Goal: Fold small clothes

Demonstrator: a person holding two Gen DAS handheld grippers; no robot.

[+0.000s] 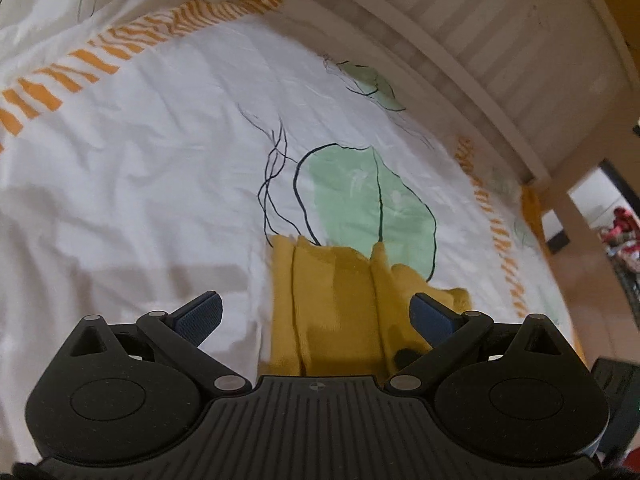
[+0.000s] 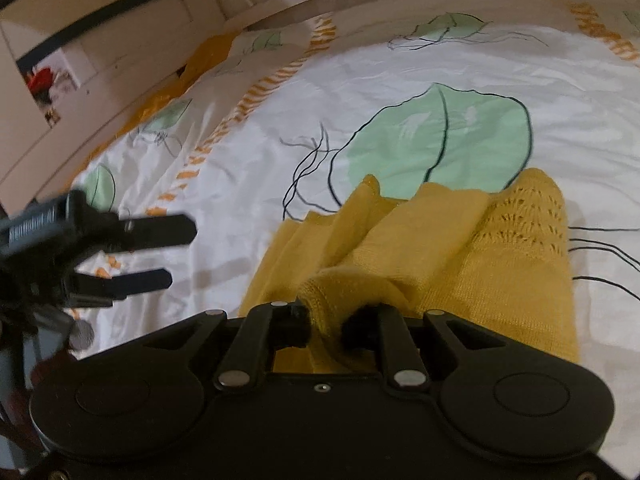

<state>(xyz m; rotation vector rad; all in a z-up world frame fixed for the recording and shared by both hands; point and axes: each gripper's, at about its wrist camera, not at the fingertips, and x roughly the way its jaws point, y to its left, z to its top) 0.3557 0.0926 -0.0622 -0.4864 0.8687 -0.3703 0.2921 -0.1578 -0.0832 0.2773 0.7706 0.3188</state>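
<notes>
Mostly a white bedsheet (image 1: 140, 200) with green leaf prints and orange stripes, wrinkled, under a mustard knit garment (image 2: 480, 264) lying in long folds running away from both cameras, openwork lace pattern at its far end. Right gripper (image 2: 326, 320) pinches a bunched fold of it. Left gripper (image 1: 316, 312) spread wide, empty, garment below.

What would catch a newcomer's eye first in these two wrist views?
The mustard-yellow knitted garment stands out, rumpled on the white bedsheet just below a large printed green leaf. The right gripper is pinched shut on a fold of it. To its left, the left gripper hangs open, nothing between its fingers.
</notes>
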